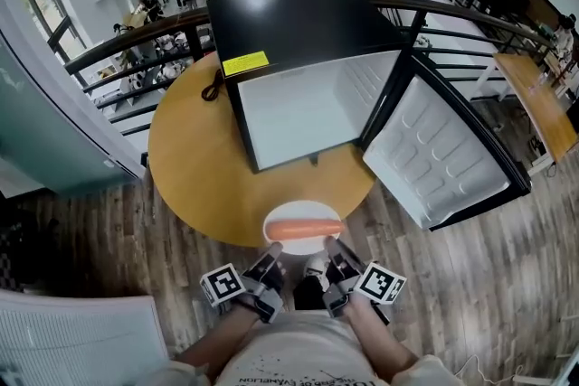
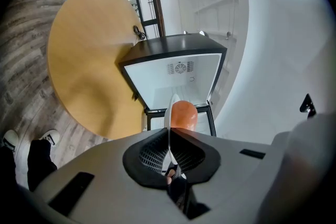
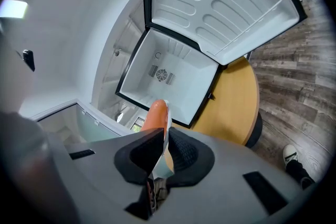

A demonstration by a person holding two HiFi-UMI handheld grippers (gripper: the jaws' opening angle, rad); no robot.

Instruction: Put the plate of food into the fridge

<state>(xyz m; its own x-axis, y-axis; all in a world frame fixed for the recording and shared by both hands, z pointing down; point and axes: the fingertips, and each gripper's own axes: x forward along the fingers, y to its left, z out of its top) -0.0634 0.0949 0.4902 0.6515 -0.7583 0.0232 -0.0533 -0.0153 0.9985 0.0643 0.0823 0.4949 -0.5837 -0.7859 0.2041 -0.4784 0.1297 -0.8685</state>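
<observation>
Before open fridge (image 1: pixel 308 104) | left gripper (image 1: pixel 269 265), right gripper (image 1: pixel 335 263) jaws pinch plate (image 1: pixel 303 211) | sausage (image 1: pixel 304 230) aboard | yellow label (image 1: pixel 246 63) unreadable

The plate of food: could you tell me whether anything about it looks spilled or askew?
Nothing stands out. The sausage lies across the plate, the left gripper and right gripper both clamp its near rim, and the fridge stands open.
</observation>
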